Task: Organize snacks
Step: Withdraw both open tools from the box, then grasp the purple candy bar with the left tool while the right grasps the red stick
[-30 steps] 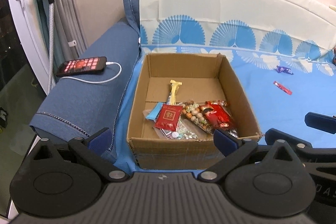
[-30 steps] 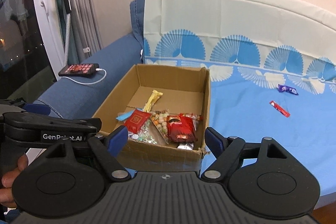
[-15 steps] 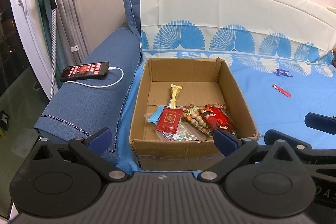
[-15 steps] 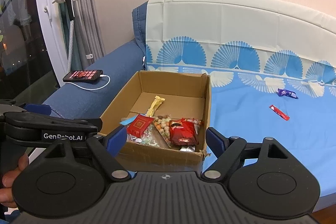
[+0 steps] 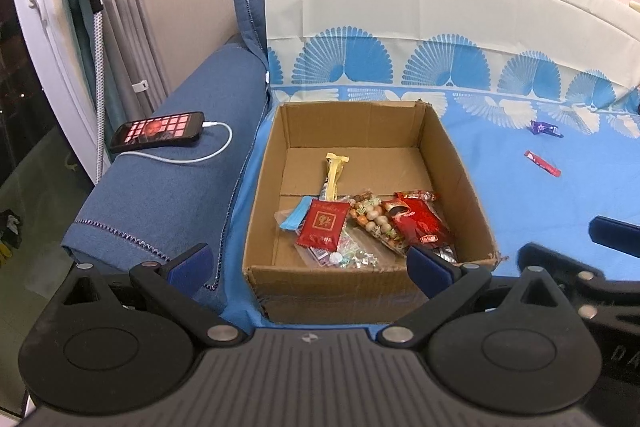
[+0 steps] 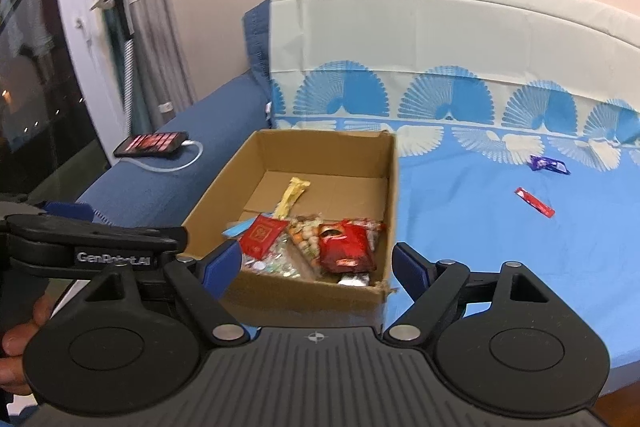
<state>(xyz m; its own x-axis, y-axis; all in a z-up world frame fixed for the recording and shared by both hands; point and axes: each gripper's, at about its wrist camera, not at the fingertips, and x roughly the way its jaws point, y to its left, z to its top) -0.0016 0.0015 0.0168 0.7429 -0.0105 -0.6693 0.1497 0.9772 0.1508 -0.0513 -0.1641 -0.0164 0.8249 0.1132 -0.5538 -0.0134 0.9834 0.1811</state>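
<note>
An open brown cardboard box sits on the blue patterned sheet of a sofa, close against the dark blue denim-covered armrest. Its flaps are gone and its near right corner is torn. The snacks lie bunched toward the near wall of the box: a long pale yellow wrapped stick pointing toward the far wall, a flat red square packet with gold print, a small light blue packet tucked under its left edge, a clear bag of round brown and orange nuts, a glossy red foil pouch at the right, and a clear bag of small wrapped sweets nearest the front.

Two snacks lie out on the sheet, well apart from the box: a purple wrapped candy and, nearer, a thin red stick packet.

The left gripper hangs in front of the box with its blue-padded jaws spread wide, nothing between them. The right gripper is likewise wide open and empty, just short of the box's near wall.
</note>
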